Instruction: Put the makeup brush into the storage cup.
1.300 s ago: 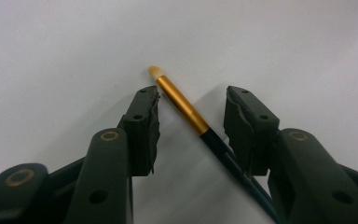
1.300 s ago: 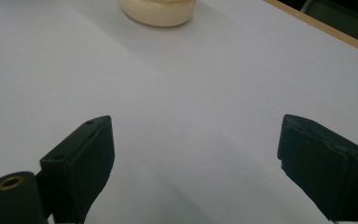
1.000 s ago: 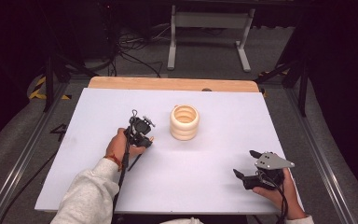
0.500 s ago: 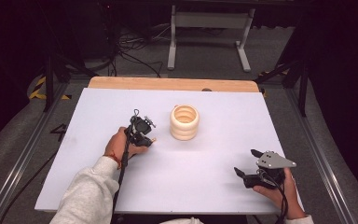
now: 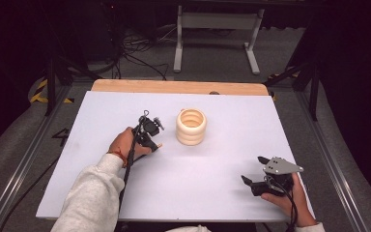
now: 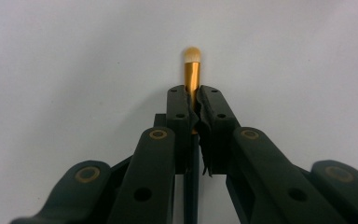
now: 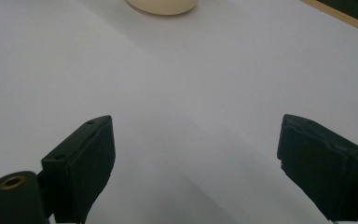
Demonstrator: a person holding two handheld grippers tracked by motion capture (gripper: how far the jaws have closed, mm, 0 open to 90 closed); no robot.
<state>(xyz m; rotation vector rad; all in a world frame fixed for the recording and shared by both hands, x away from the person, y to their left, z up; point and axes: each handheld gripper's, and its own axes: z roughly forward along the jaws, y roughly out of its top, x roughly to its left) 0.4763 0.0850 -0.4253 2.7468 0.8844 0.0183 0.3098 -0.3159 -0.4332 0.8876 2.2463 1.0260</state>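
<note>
Centre of table (image 5: 222,193): bare white surface, open to pass.
Obstacle: ribbed cream cup (image 5: 191,126) standing upright mid-table.
Left gripper (image 5: 147,137): just left of the cup, a narrow gap between them.
Right gripper (image 5: 258,186): near the front right edge, well apart from the cup, bare surface ahead.

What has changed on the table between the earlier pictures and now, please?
Very little. The left gripper has pinched fully shut on the small gold-banded brush, its hand barely shifting beside the cream ribbed holder. The holder has not moved, and the right gripper stays open and parked near the front right of the white table.
</note>
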